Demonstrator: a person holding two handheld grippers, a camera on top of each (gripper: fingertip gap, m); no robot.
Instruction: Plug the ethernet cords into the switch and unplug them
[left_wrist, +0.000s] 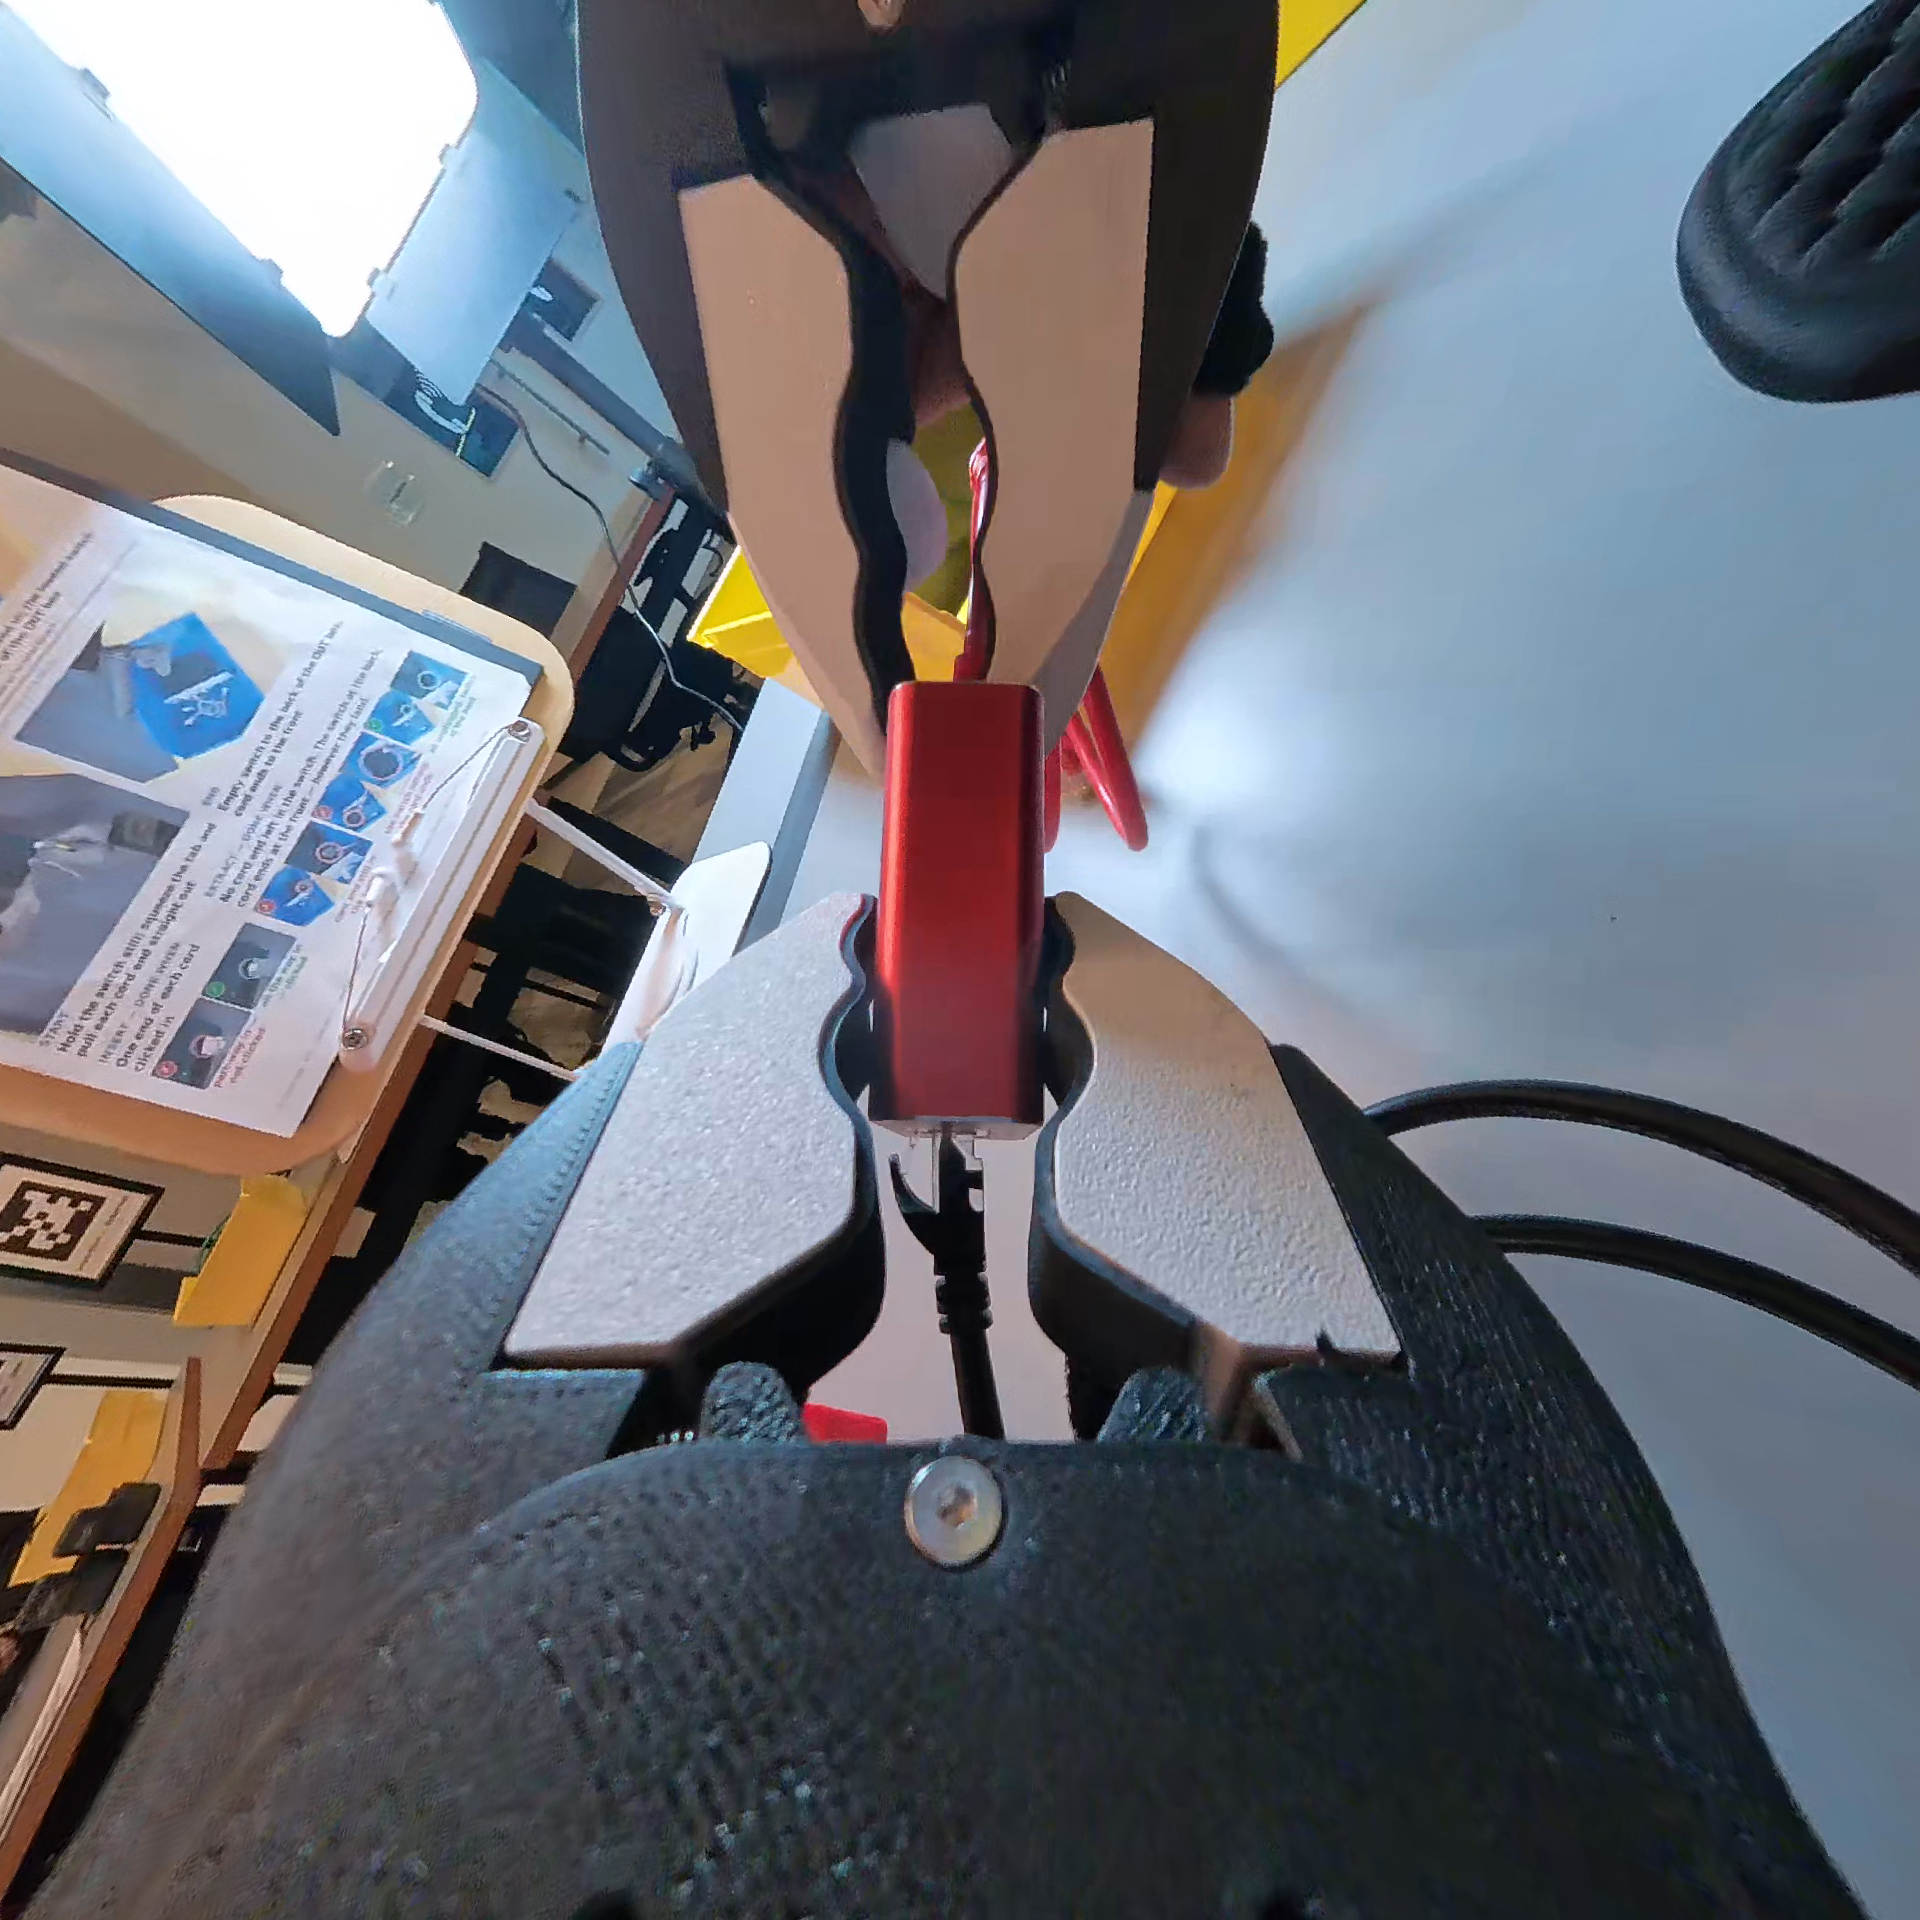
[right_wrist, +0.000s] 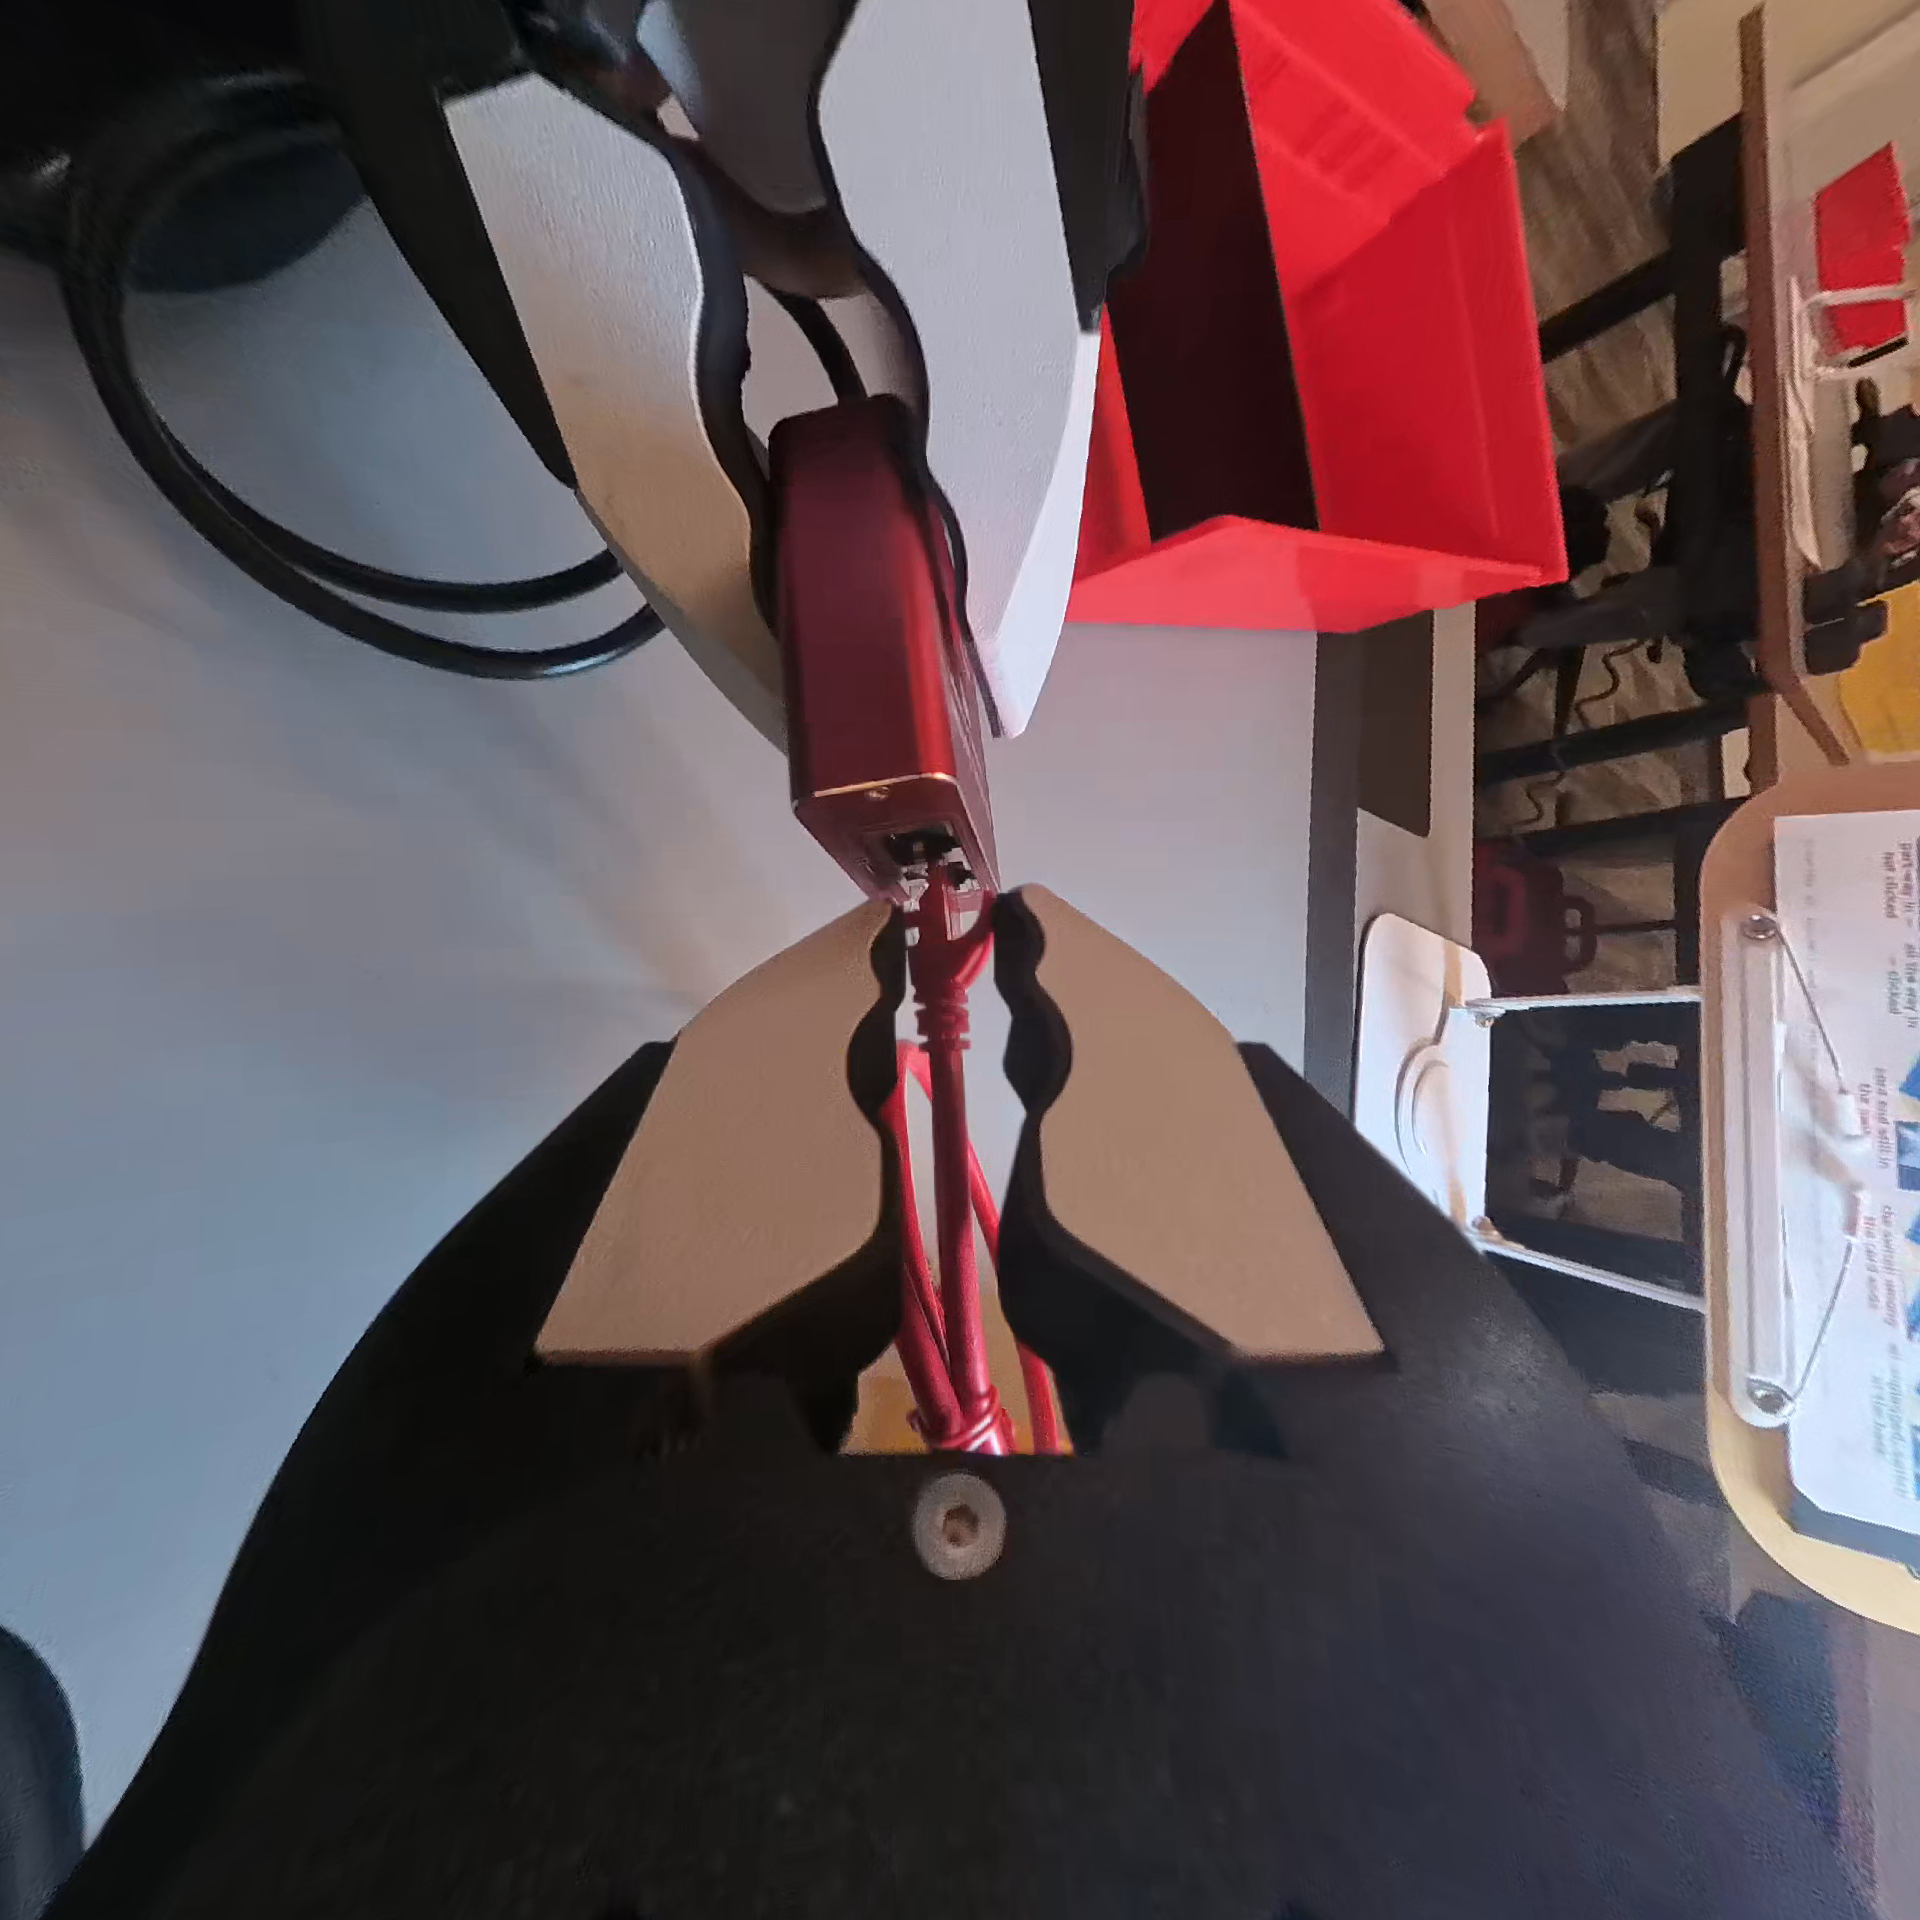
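Observation:
A small red metal switch (left_wrist: 961, 883) is held above the white table (left_wrist: 1507, 727) by my left gripper (left_wrist: 961, 935), which is shut on its sides. A black ethernet cord (left_wrist: 961, 1278) is plugged into the switch's near end and runs back between my left fingers. In the right wrist view the switch (right_wrist: 862, 623) faces me with its other port. My right gripper (right_wrist: 951, 909) is shut on the plug of a red ethernet cord (right_wrist: 951, 1091), which sits in that port. The red cord trails back between my right fingers. Each gripper shows in the other's view, the right one (left_wrist: 966, 665) and the left one (right_wrist: 883, 675).
A yellow bin (left_wrist: 748, 623) and a red bin (right_wrist: 1351, 364) stand near the table's far edge. An instruction sheet on a wooden clipboard stand (left_wrist: 239, 790) is beside the table. Black cord loops (right_wrist: 312, 561) lie on the table. A black padded object (left_wrist: 1818, 208) is at the right. Less than 4 cm separates the two grippers' tips.

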